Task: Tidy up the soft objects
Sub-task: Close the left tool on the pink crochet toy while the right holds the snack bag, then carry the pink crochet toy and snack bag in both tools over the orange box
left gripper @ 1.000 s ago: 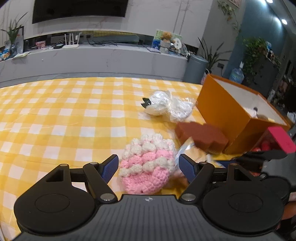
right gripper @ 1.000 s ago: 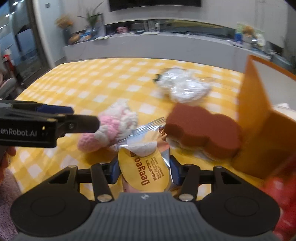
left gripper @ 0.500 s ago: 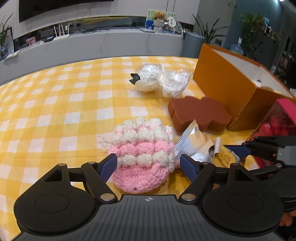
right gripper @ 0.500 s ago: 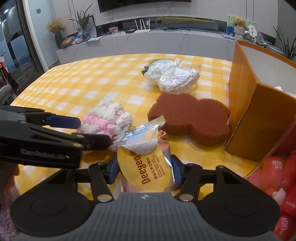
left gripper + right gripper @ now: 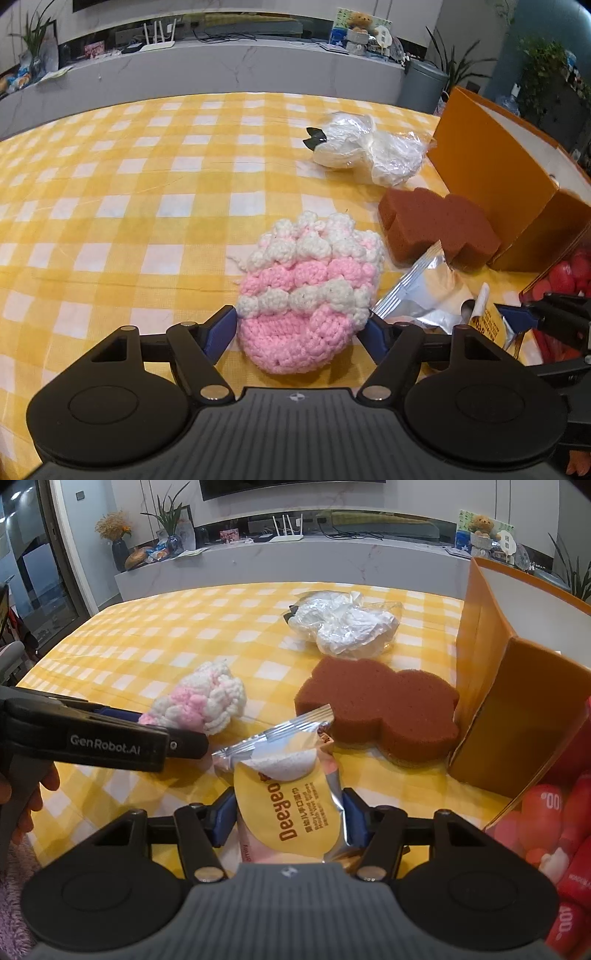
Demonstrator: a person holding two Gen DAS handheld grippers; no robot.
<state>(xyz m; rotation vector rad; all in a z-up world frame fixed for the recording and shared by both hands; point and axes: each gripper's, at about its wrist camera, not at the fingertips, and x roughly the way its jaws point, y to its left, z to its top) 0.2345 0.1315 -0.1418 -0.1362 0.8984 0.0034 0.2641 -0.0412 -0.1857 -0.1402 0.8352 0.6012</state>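
**Two grippers over the checked table**

Yellow-and-white checked tablecloth (image 5: 110,206) carries a pink-and-white crocheted pouch (image 5: 310,291) between the left gripper (image 5: 301,328)'s spread jaws, which have just been closing. Just beside it, the right gripper (image 5: 288,818) clamps a yellow-and-silver foil wipes packet (image 5: 291,808).

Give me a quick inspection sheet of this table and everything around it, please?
Surface: yellow checked tablecloth.
Job's things: pink crocheted pouch, brown sponge, wipes packet, bagged white item, orange box.
Clutter: red packets.
Tools: left tool straddles the pouch, jaws just closing; right tool shut on the packet.
Cables: on the back counter.
Surroundings: plants, router, teddy bear.
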